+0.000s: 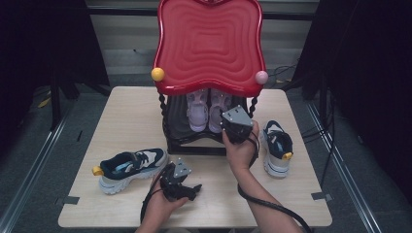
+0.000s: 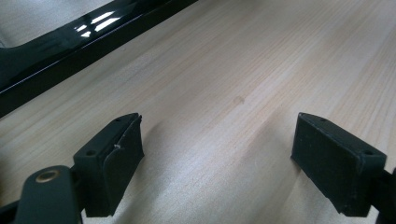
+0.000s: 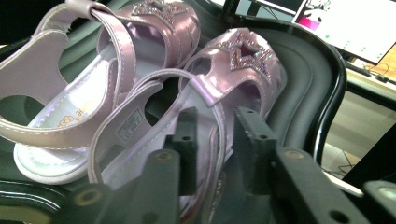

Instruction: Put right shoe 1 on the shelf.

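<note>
From the high view, a pale wooden table (image 1: 131,116) carries a black two-tier shoe stand with a glossy red wavy top shelf (image 1: 209,43); on its lower black shelf, under the red top, stands a pair of lilac patent sandals with glittery star fronts (image 1: 206,109); the right gripper (image 1: 232,130) reaches in to the right-hand sandal of the pair, while the left gripper (image 1: 189,190) rests low near the table's near edge, apart from any shoe; a navy and white chunky trainer (image 1: 131,167) lies on the table at the left and its mate (image 1: 277,148) at the right. In the left gripper view the jaws stand spread wide over bare wood with nothing between them, the stand's black base rail (image 2: 70,39) running across the far left. In the right gripper view the jaws sit either side of the side edge of the right-hand sandal (image 3: 233,70), slightly parted, their pads not clearly pressing on it, so this reads as letting go after setting the sandal beside its partner (image 3: 93,79). The step in hand looks like placing the sandals on the lower shelf; the next move calls for drawing the right gripper straight back without dragging the strap, then taking up a trainer.
</note>
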`<state>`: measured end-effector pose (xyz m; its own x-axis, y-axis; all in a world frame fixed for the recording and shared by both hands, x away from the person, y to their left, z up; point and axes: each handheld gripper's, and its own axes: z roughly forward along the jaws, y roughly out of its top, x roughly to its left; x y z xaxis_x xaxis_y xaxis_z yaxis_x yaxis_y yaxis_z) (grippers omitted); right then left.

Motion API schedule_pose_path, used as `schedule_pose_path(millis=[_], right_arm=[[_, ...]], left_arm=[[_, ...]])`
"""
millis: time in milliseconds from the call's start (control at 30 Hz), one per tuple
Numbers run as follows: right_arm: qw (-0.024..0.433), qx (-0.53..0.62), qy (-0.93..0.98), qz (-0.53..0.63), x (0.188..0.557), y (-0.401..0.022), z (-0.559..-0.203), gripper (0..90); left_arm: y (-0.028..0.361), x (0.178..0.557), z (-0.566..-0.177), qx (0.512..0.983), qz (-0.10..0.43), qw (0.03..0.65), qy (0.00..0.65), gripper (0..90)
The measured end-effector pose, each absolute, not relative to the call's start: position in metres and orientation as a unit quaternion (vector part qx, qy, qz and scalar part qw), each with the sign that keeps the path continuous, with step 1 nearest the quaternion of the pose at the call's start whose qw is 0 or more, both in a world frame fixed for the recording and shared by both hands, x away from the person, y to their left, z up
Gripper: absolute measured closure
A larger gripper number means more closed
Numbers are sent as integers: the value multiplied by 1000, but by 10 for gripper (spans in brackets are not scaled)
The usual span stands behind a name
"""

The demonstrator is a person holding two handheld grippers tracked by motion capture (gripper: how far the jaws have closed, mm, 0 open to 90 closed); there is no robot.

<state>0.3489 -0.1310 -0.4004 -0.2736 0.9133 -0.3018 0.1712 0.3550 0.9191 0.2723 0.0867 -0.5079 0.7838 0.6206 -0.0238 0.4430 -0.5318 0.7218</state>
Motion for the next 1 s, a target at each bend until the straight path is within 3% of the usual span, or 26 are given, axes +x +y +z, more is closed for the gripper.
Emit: schedule_pose_path(millis=[400,1000], right_arm=[[421,369,708,431,335,-137,-385,536],[310,382,740,458,319,-152,-380,267]], left_arm=[[87,273,-508,867,119,375,304,157],[87,273,-508,868,121,373,305,157]])
